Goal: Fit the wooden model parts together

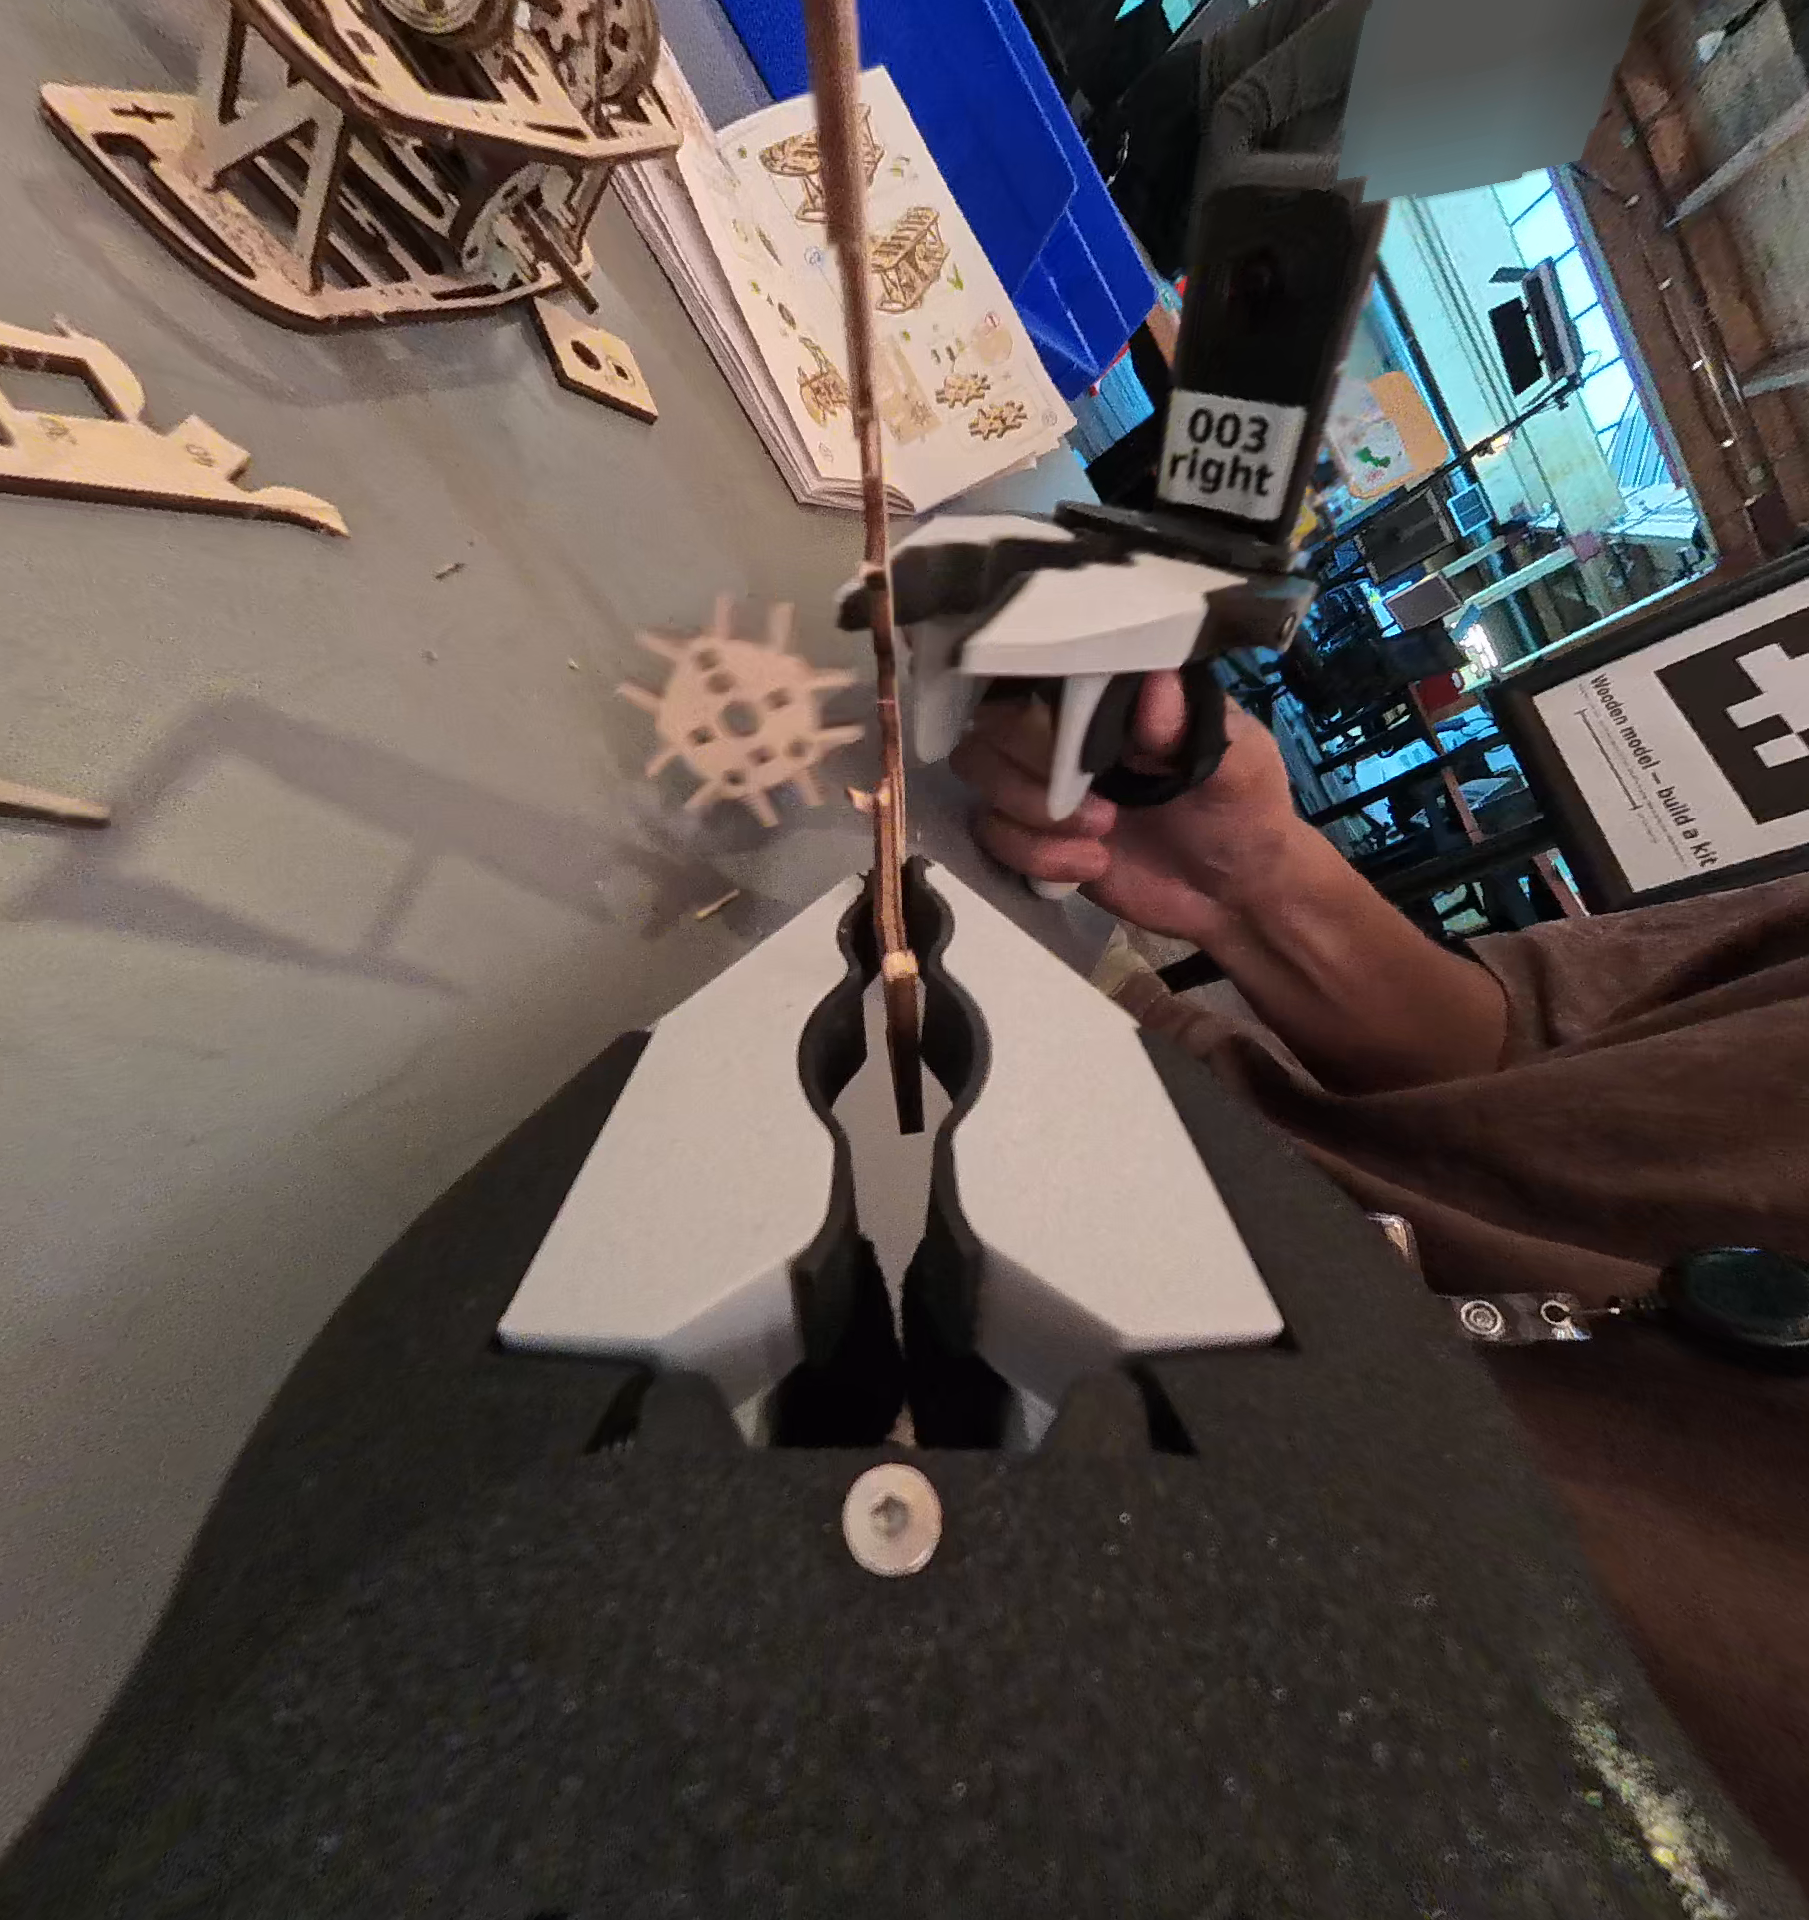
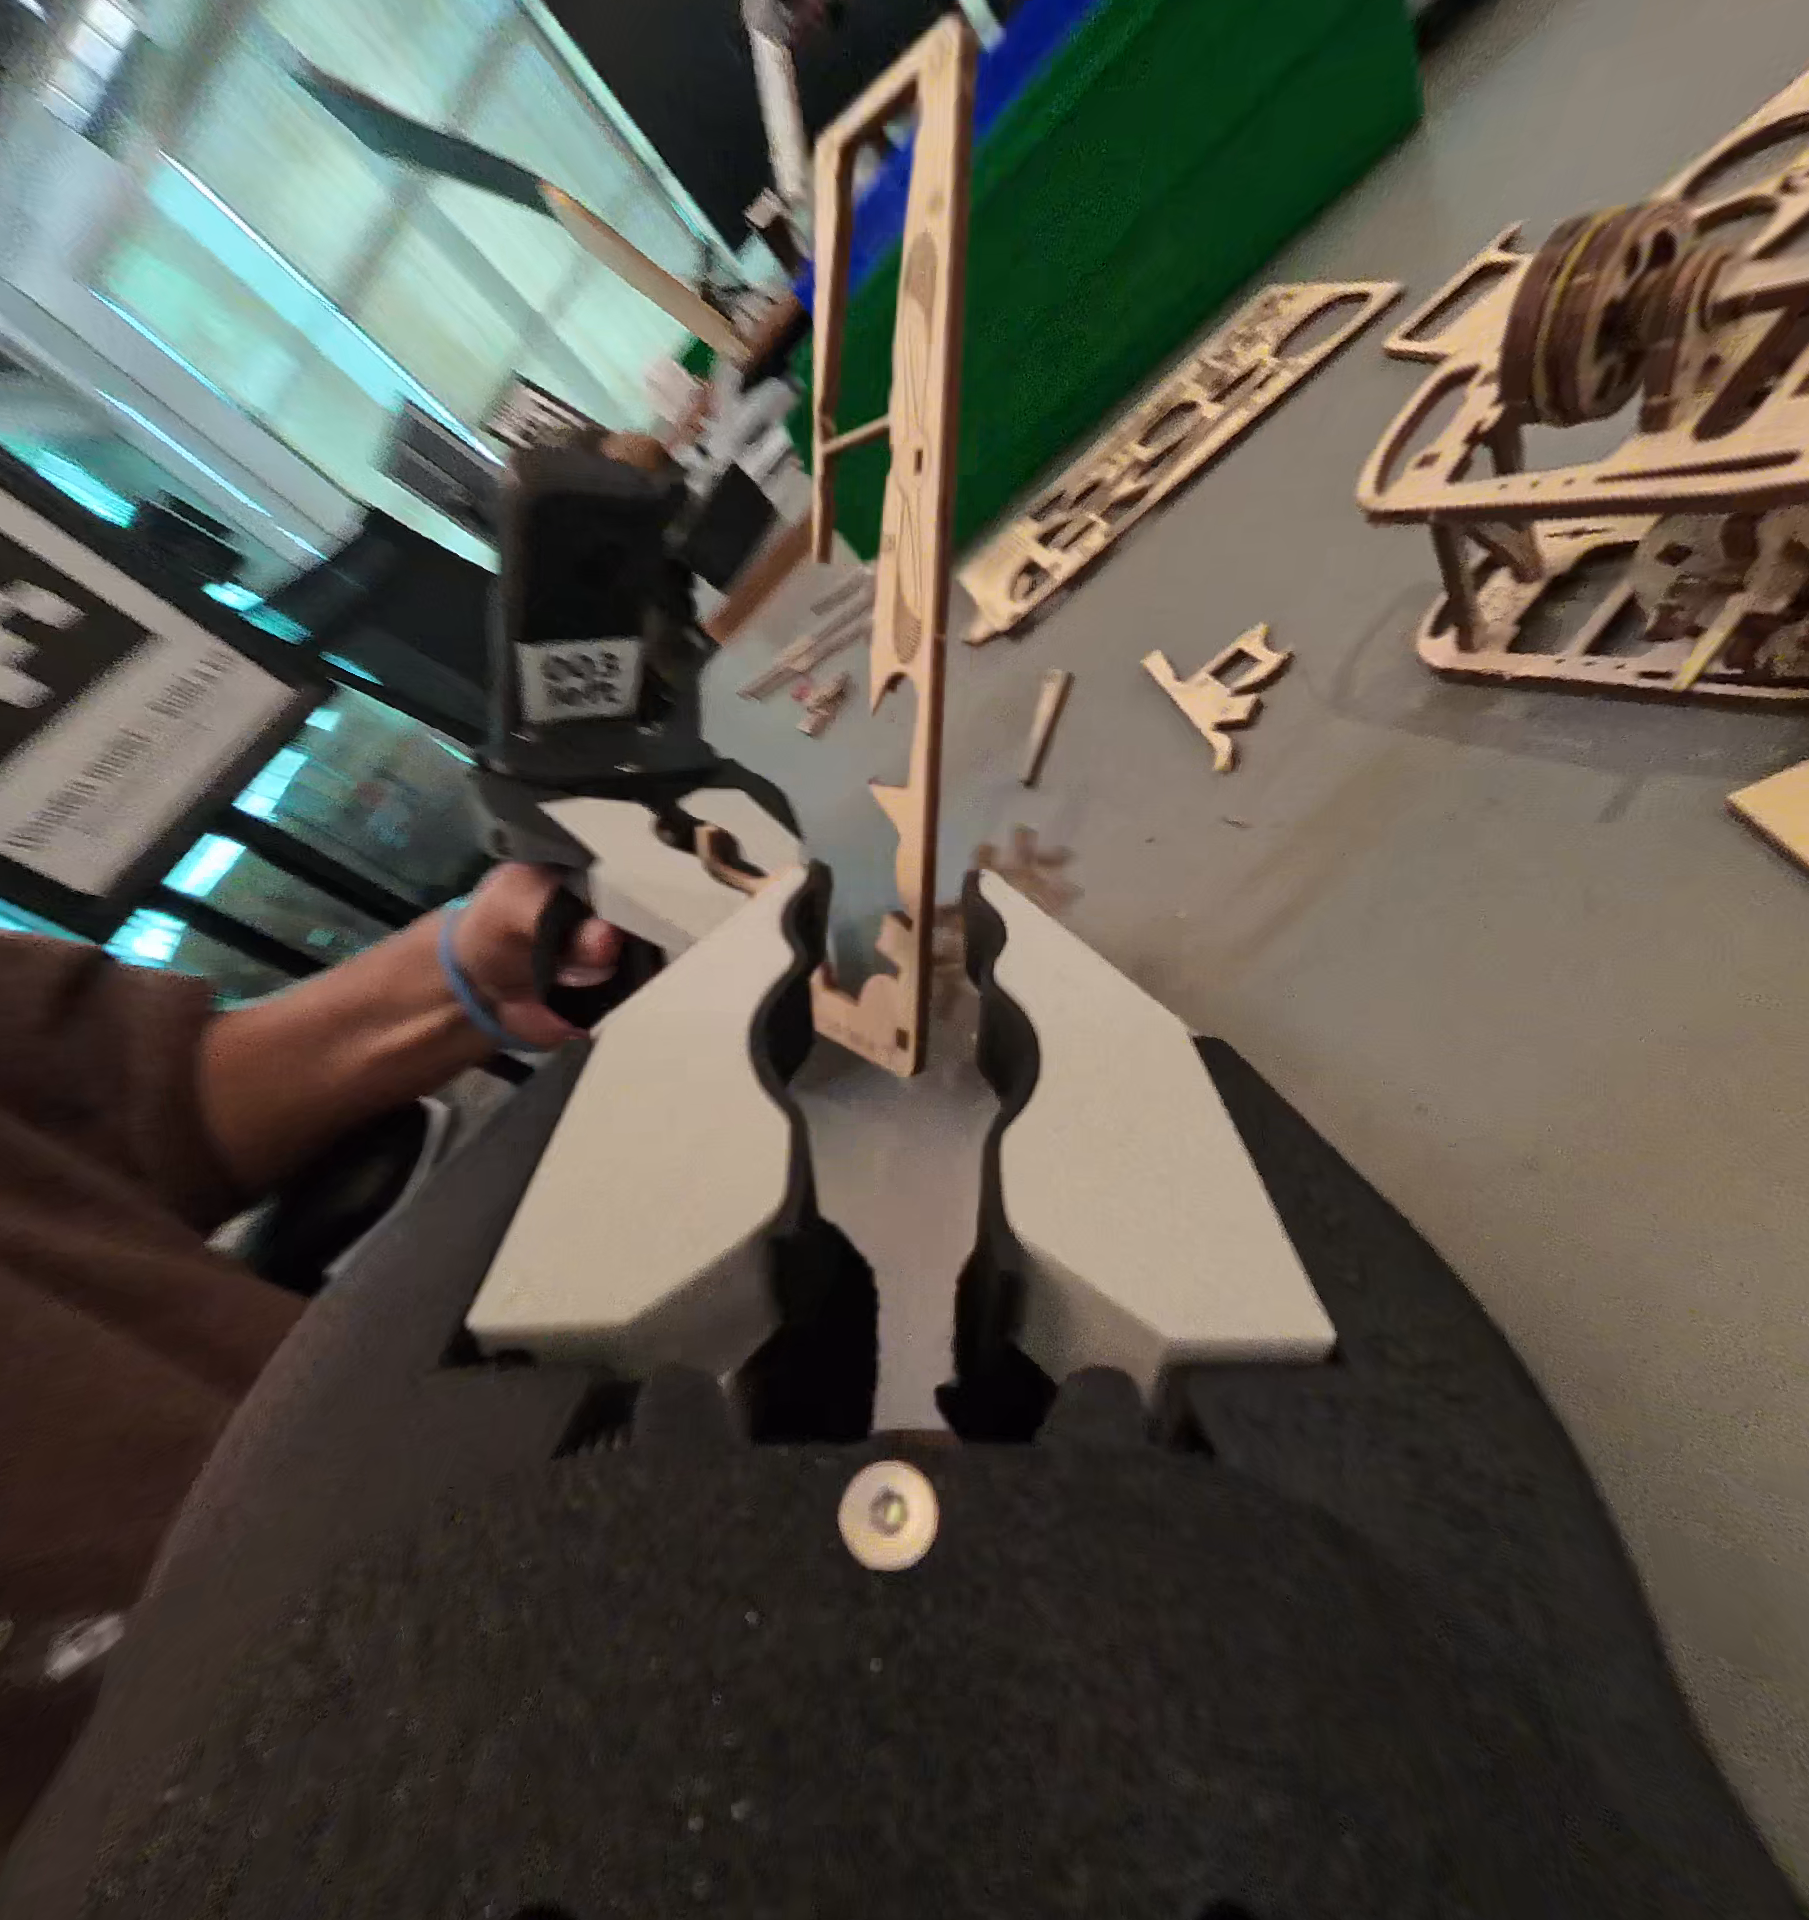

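A thin laser-cut wooden sheet (image 1: 854, 312) stands upright over the grey table; I see it edge-on in the left wrist view. My left gripper (image 1: 889, 894) is shut on its lower end. In the right wrist view the sheet (image 2: 915, 520) shows its face, a long strip with an open frame at the top. My right gripper (image 2: 895, 894) is open, its jaws apart with the sheet's lower part in the gap. The right gripper (image 1: 884, 644) meets the sheet above the left one. The left gripper (image 2: 765, 842) comes in from the left. A partly built wooden model (image 1: 360, 156) (image 2: 1658, 468) stands on the table.
A wooden gear (image 1: 739, 717), a flat frame part (image 1: 79, 426) and a small two-hole piece (image 1: 599, 364) lie on the table. An instruction booklet (image 1: 931, 343) leans by a blue bin (image 1: 983, 156). Another cut sheet (image 2: 1170, 457), small parts (image 2: 1217, 696) and a green bin (image 2: 1087, 208) lie beyond. Tip to tip, the grippers are about 5 centimeters apart.
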A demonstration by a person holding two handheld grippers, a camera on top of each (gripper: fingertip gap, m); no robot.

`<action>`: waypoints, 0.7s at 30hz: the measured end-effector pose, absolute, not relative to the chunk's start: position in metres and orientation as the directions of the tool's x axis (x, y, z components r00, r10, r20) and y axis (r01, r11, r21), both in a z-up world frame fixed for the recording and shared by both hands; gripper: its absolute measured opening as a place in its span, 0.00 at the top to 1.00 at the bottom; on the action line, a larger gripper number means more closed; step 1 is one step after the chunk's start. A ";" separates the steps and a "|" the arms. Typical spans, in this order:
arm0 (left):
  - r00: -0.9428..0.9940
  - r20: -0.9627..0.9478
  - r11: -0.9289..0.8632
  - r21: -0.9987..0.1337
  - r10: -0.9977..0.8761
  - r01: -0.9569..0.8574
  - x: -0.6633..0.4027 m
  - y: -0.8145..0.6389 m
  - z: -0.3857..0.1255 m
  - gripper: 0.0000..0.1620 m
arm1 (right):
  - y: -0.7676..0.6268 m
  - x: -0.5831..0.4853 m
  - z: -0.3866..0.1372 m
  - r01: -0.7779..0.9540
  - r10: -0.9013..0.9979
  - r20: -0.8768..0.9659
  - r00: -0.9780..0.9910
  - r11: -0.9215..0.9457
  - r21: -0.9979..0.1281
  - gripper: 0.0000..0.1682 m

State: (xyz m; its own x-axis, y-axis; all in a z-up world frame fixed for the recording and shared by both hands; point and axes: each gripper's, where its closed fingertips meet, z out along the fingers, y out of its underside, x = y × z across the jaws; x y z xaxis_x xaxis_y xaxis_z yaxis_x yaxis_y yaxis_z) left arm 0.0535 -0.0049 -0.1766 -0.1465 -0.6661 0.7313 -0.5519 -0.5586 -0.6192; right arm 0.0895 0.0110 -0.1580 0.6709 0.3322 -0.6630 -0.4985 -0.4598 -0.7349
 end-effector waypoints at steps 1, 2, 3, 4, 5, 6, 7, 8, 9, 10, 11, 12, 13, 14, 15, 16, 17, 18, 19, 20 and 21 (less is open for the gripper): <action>-0.146 0.730 -0.561 -0.622 -0.668 -0.546 0.054 -0.004 -0.176 0.99 | 0.007 0.092 -0.156 -0.515 0.343 -0.682 0.646 -0.463 -0.721 0.85; -0.150 0.728 -0.559 -0.626 -0.669 -0.544 0.054 -0.005 -0.176 0.99 | 0.004 0.095 -0.159 -0.508 0.333 -0.685 0.648 -0.482 -0.714 0.84; -0.151 0.726 -0.556 -0.628 -0.671 -0.545 0.054 -0.005 -0.176 0.99 | 0.001 0.095 -0.163 -0.481 0.326 -0.674 0.663 -0.505 -0.717 0.83; -0.152 0.725 -0.555 -0.628 -0.672 -0.546 0.054 -0.005 -0.176 0.99 | -0.002 0.094 -0.165 -0.451 0.330 -0.658 0.677 -0.521 -0.725 0.83; -0.159 0.727 -0.555 -0.629 -0.668 -0.545 0.053 -0.006 -0.175 0.99 | -0.005 0.093 -0.165 -0.431 0.331 -0.645 0.689 -0.528 -0.732 0.84; -0.165 0.732 -0.562 -0.629 -0.661 -0.538 0.053 -0.005 -0.173 0.99 | -0.006 0.093 -0.163 -0.424 0.333 -0.638 0.694 -0.526 -0.737 0.84; -0.172 0.741 -0.575 -0.626 -0.649 -0.527 0.053 -0.004 -0.170 0.99 | -0.008 0.093 -0.160 -0.426 0.338 -0.636 0.694 -0.520 -0.741 0.83; -0.184 0.753 -0.592 -0.622 -0.632 -0.513 0.052 -0.003 -0.166 0.99 | -0.009 0.095 -0.157 -0.427 0.339 -0.633 0.695 -0.514 -0.744 0.83; -0.197 0.763 -0.607 -0.618 -0.615 -0.499 0.051 -0.001 -0.162 0.99 | -0.010 0.096 -0.155 -0.424 0.340 -0.628 0.700 -0.510 -0.748 0.82; -0.211 0.774 -0.623 -0.613 -0.597 -0.485 0.051 0.000 -0.158 0.99 | -0.011 0.097 -0.152 -0.415 0.342 -0.619 0.707 -0.509 -0.754 0.80; -0.227 0.790 -0.644 -0.600 -0.569 -0.474 0.051 0.001 -0.153 0.99 | -0.011 0.096 -0.150 -0.401 0.348 -0.610 0.711 -0.511 -0.760 0.79; -0.250 0.814 -0.669 -0.576 -0.525 -0.471 0.050 -0.001 -0.147 0.99 | -0.011 0.093 -0.147 -0.393 0.359 -0.607 0.709 -0.514 -0.762 0.78; -0.274 0.830 -0.687 -0.556 -0.485 -0.468 0.050 -0.004 -0.141 0.99 | -0.010 0.087 -0.143 -0.397 0.375 -0.618 0.691 -0.519 -0.757 0.77; -0.286 0.834 -0.696 -0.551 -0.472 -0.460 0.052 -0.006 -0.137 0.99 | -0.010 0.081 -0.138 -0.413 0.390 -0.643 0.659 -0.528 -0.742 0.76; -0.308 0.834 -0.692 -0.551 -0.457 -0.467 0.052 -0.011 -0.133 0.99 | -0.010 0.074 -0.133 -0.438 0.407 -0.677 0.613 -0.537 -0.721 0.77; -0.326 0.831 -0.681 -0.556 -0.450 -0.477 0.053 -0.017 -0.131 0.99 | -0.010 0.069 -0.128 -0.463 0.421 -0.707 0.569 -0.546 -0.698 0.83; -0.325 0.827 -0.672 -0.563 -0.459 -0.481 0.054 -0.020 -0.131 0.99 | -0.011 0.067 -0.126 -0.480 0.425 -0.727 0.540 -0.554 -0.681 0.93; -0.318 0.827 -0.673 -0.562 -0.463 -0.482 0.056 -0.022 -0.130 0.99 | -0.010 0.069 -0.125 -0.503 0.417 -0.745 0.521 -0.555 -0.663 0.96; -0.307 0.828 -0.684 -0.561 -0.470 -0.467 0.058 -0.021 -0.127 0.99 | -0.010 0.072 -0.122 -0.540 0.415 -0.766 0.490 -0.546 -0.641 0.98; -0.284 0.830 -0.701 -0.557 -0.480 -0.445 0.060 -0.018 -0.125 0.93 | -0.009 0.079 -0.117 -0.596 0.402 -0.787 0.468 -0.514 -0.617 0.98; -0.269 0.832 -0.716 -0.555 -0.485 -0.424 0.061 -0.016 -0.122 0.85 | -0.006 0.090 -0.113 -0.666 0.377 -0.810 0.449 -0.463 -0.585 0.99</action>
